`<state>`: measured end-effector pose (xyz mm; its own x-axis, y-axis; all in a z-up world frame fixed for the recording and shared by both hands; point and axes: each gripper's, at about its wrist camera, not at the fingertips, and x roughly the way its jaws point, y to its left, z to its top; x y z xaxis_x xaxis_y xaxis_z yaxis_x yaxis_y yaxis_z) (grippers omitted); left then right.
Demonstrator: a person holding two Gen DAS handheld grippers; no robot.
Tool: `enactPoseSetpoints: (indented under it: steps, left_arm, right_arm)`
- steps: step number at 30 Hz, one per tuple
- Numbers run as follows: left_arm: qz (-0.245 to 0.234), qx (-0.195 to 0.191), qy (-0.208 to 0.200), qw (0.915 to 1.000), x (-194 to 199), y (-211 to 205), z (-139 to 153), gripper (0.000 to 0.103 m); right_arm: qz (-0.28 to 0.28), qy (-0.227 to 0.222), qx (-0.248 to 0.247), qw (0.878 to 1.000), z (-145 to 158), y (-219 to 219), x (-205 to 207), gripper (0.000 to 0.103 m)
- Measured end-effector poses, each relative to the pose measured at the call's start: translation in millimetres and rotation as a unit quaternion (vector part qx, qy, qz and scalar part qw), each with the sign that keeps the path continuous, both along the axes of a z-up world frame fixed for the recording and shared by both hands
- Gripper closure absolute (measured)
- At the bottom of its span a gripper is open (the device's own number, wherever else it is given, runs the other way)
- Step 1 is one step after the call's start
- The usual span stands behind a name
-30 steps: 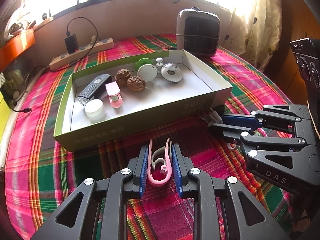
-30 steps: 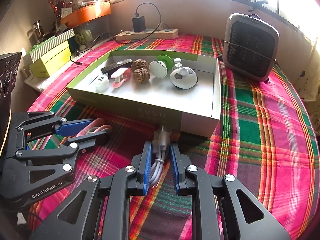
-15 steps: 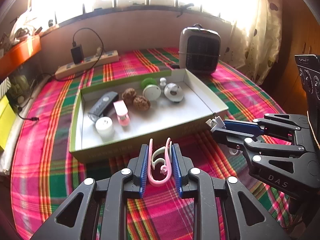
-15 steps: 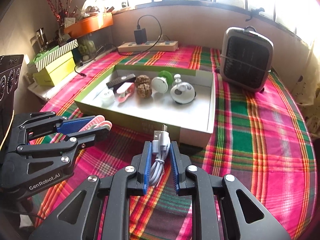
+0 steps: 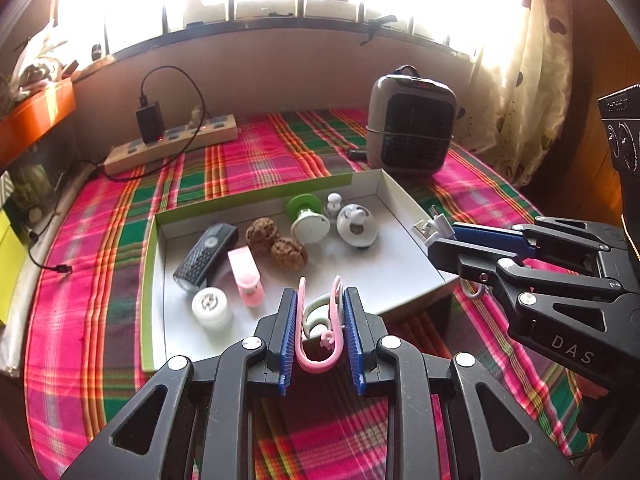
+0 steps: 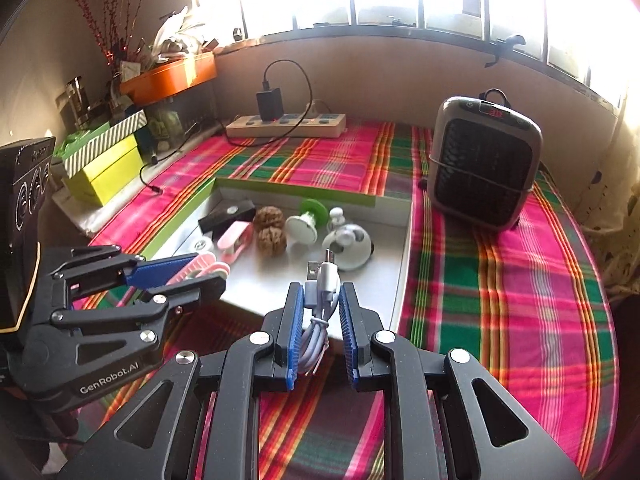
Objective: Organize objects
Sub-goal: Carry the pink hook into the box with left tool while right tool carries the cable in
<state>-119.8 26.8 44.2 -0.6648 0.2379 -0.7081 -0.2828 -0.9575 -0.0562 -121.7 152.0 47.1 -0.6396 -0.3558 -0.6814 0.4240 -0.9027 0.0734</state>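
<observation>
A plaid-covered tabletop [image 6: 500,280] is carrying the whole scene, with broad bare cloth lying open to the right of the tray and along its near edge. A shallow green-rimmed tray [image 5: 404,200] is sitting mid-table, its white floor open across the near-right half. A grey fan heater [image 6: 482,160] is standing just beyond the tray's far right corner, and a power strip [image 6: 286,126] is lying along the far wall.

The left tongs [image 5: 320,320] are pinching a pink U-shaped clip [image 5: 318,362] with a pale green piece inside it, hanging over the tray's near wall. The right tongs [image 6: 319,320] are pressing together on a coiled white USB cable [image 6: 324,280], its plug pointing toward the tray's near-right corner.

Inside the tray, along the far half, are lying a black remote-like unit [image 5: 206,256], a white domed gadget [image 5: 356,230], a green-and-white spool [image 5: 306,216], two walnuts [image 5: 276,242] touching each other, a pink clip [image 5: 248,280] and a small white round cap [image 5: 210,306].
</observation>
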Motion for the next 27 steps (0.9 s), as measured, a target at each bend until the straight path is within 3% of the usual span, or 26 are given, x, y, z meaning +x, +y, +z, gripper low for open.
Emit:
enactPoseSetpoints:
  steps: [13,27]
  left_arm:
    - [0.006,-0.005,-0.019,0.9998,-31.0,5.3,-14.4,0.082]
    - [-0.002,-0.016,-0.041,0.999,-41.6,11.3,-30.7,0.082]
  right_arm:
    - [0.021,-0.037,-0.005,0.999,-14.8,-3.9,-39.8,0.084]
    - [0.025,-0.071,0.015,0.997,-36.1,-10.4,-56.6,0.084]
